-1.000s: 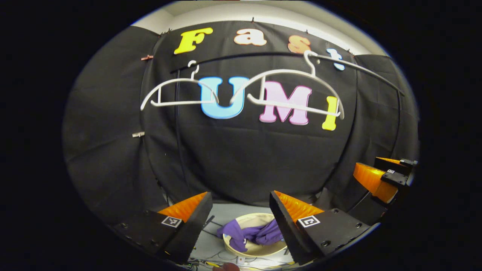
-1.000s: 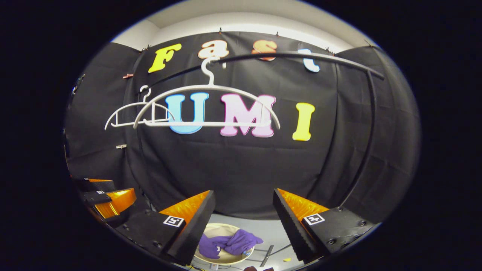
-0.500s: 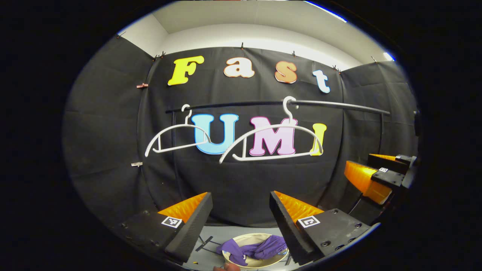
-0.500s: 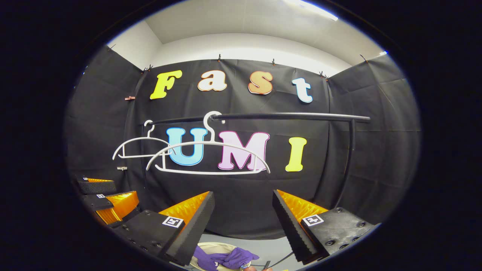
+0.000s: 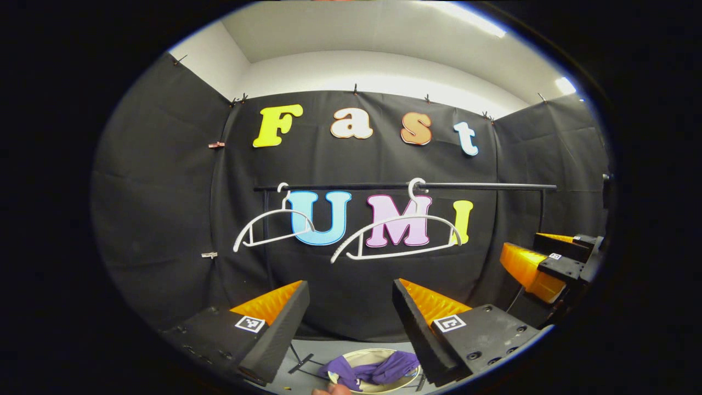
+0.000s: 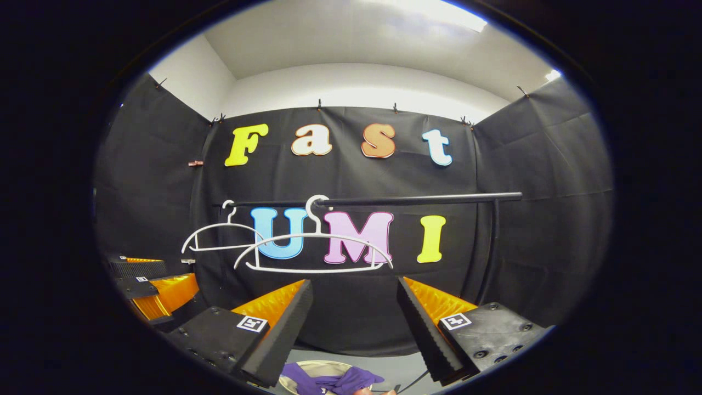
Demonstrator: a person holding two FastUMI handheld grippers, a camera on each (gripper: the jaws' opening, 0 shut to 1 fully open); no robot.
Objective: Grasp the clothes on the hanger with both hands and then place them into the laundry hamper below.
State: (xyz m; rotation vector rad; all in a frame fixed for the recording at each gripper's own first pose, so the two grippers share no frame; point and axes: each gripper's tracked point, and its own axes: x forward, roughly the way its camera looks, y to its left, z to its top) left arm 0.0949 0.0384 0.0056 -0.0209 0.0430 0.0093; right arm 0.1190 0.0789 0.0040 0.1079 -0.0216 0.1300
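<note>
Two bare white hangers hang on a black rail point(image 5: 482, 186): the nearer hanger point(image 5: 397, 227) and a farther hanger point(image 5: 271, 230). In the right gripper view the nearer hanger point(image 6: 315, 247) overlaps the farther hanger point(image 6: 219, 233). A purple garment point(image 5: 373, 370) lies in the round cream hamper point(image 5: 334, 377) on the floor, low between my fingers. The same purple garment point(image 6: 334, 379) lies in the hamper point(image 6: 321, 366) in the right gripper view. My left gripper point(image 5: 351, 307) is open and holds nothing. My right gripper point(image 6: 355, 307) is open too, well back from the rail.
The other gripper point(image 5: 543, 263) stands at the right of the left gripper view, and its mate point(image 6: 151, 282) at the left of the right gripper view. A vertical rack post point(image 6: 491, 247) carries the rail's right end. Cables point(image 5: 301, 362) lie on the grey floor by the hamper.
Both grippers have risen and drawn back from the rail, so the hangers and rail now sit lower and smaller. The nearer hanger has swung. Less of the hamper shows.
</note>
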